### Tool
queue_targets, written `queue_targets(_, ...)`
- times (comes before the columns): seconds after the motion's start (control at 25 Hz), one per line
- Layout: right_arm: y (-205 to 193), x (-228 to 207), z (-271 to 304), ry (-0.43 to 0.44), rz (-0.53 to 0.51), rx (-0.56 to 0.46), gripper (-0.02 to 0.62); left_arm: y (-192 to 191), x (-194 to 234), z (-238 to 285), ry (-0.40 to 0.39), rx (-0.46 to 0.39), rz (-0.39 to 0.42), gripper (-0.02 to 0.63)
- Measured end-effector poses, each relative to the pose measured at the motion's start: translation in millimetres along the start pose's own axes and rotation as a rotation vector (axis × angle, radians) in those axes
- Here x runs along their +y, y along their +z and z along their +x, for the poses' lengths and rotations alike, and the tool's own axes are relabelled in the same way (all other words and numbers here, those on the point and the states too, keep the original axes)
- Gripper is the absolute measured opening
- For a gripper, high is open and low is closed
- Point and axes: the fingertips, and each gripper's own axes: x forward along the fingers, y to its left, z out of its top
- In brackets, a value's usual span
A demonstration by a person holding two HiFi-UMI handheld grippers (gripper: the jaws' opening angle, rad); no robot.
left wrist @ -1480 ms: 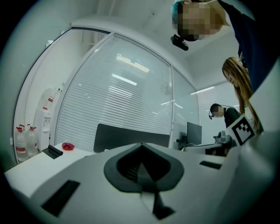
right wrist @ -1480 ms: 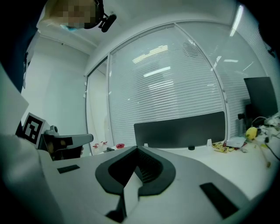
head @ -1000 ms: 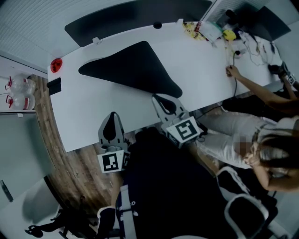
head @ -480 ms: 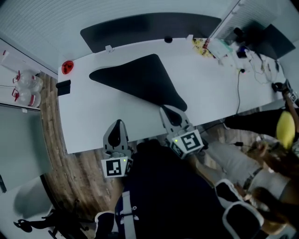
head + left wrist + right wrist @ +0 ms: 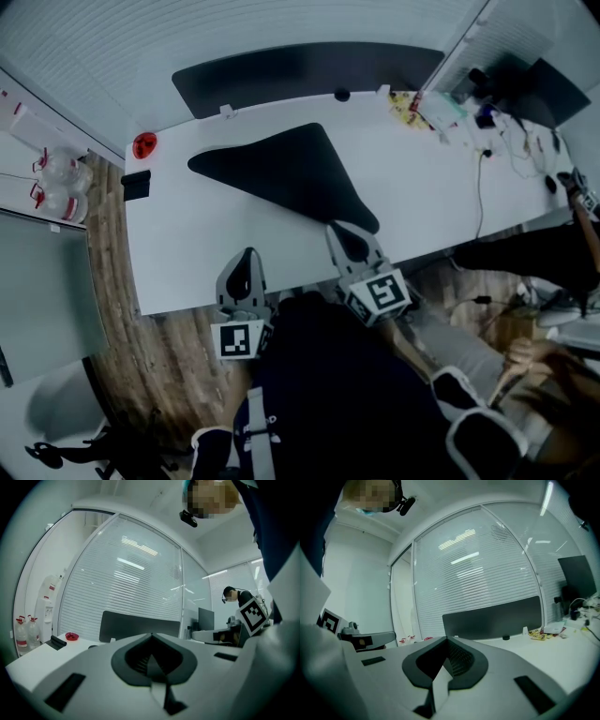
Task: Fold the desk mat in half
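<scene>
The black desk mat [image 5: 281, 173] lies flat on the white desk [image 5: 187, 244], its outline a wedge that narrows toward the near right. My right gripper [image 5: 345, 234] rests at the desk's front edge, its tip just short of the mat's near right corner, jaws shut with nothing seen between them. My left gripper [image 5: 247, 267] sits further left at the front edge, apart from the mat, jaws shut and empty. In the left gripper view the left gripper [image 5: 151, 637] points level over the desk; the right gripper view shows the right gripper [image 5: 446, 641] the same way. Neither of those views shows the mat.
A red object [image 5: 144, 144] and a small black item [image 5: 135, 184] sit at the desk's left end. A dark partition panel [image 5: 300, 70] stands behind the desk. Clutter and cables [image 5: 450, 103] fill the back right. Water bottles [image 5: 56, 183] stand left; a chair [image 5: 478, 431] is at the lower right.
Both grippers have stayed put at the desk edge. The person at the right took a hand off the cable and drew back from the desk. The head view has shifted slightly.
</scene>
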Motion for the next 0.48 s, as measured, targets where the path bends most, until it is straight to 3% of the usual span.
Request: queue_targets(0.48, 4, 12, 4, -0.004, -0.011, -0.004, 0.002, 3, 8, -6, -0.001, -0.013, -0.007, 0.003)
